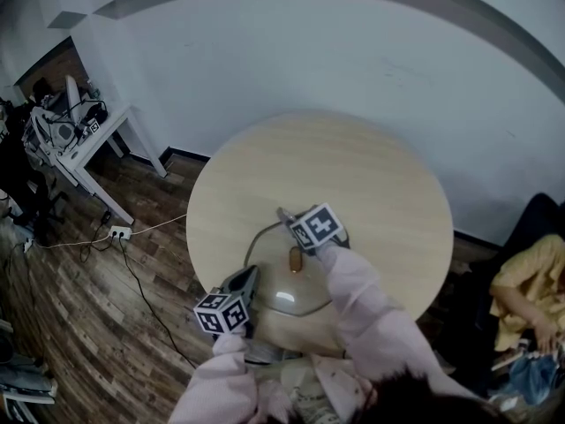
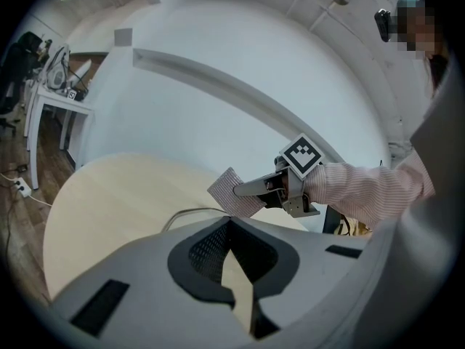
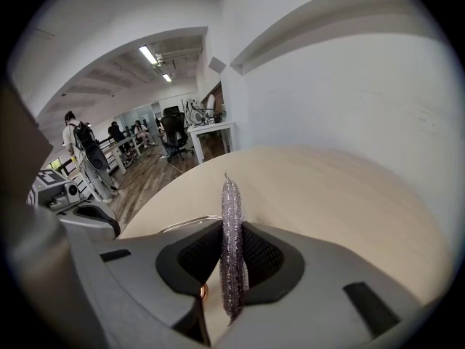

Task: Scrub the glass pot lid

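The glass pot lid [image 1: 305, 297] lies on the round wooden table [image 1: 353, 175] near its front edge, its copper knob [image 1: 295, 259] facing up. My left gripper [image 1: 250, 276] is at the lid's left rim [image 2: 187, 212], and its jaws look shut on that rim; in the left gripper view [image 2: 228, 222] the tips meet. My right gripper [image 1: 290, 222] hangs over the lid's far side, shut on a grey mesh scrub pad [image 3: 231, 253]. In the left gripper view the pad [image 2: 234, 193] sticks out of the right gripper [image 2: 247, 189]. The knob [image 3: 203, 291] shows below the right jaws.
The far half of the table is bare wood. A white desk [image 1: 88, 144] with equipment stands at the back left. A power strip [image 1: 119, 232] and cables lie on the wood floor. A person in yellow [image 1: 530, 290] sits at the right. Several people [image 3: 87, 158] stand in the room behind.
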`<state>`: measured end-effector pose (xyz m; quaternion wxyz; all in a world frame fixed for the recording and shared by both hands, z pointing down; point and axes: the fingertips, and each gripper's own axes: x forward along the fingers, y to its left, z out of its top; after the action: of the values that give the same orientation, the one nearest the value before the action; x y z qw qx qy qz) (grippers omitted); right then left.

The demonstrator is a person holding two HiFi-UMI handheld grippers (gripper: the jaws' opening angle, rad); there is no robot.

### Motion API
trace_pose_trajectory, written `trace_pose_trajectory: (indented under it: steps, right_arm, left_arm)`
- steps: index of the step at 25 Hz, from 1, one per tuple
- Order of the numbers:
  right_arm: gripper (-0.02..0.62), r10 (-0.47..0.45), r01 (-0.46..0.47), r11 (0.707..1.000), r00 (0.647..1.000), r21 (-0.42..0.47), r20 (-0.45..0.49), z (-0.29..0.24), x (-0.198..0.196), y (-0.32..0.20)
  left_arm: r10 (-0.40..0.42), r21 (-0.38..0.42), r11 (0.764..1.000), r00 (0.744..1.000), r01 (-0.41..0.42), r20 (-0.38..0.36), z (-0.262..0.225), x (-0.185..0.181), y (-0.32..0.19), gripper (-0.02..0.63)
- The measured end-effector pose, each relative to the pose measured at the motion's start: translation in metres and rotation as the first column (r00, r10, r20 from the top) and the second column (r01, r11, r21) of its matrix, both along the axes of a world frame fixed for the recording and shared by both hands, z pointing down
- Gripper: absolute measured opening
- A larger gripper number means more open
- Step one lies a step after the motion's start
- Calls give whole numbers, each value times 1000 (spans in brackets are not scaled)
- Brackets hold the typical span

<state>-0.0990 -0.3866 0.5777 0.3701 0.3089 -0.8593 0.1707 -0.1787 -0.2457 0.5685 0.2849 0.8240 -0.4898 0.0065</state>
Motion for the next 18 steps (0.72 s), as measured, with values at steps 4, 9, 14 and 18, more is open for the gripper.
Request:
trace_pose_trajectory:
  steps: [4, 9, 14, 18]
  right_arm:
    - [77, 18, -19, 999, 999, -34, -33, 2, 1, -2]
    - [77, 14, -18, 998, 998, -61, -65, 8, -2, -3]
    - [78, 5, -13, 997, 995, -80, -100, 16, -3, 0]
    - [78, 3, -12, 996, 995, -87, -100, 18, -4, 1]
  left_arm:
    - [-5, 2, 1000, 1000, 5, 0, -1, -5, -1, 0]
    - [-15, -1, 1000, 1000, 15, -5, 1, -9, -1, 0]
    - [-15, -3, 1000, 1000, 15, -5, 1, -8, 1, 1]
    - [-20, -4, 1000, 1000, 20, -4, 2, -9, 2, 0]
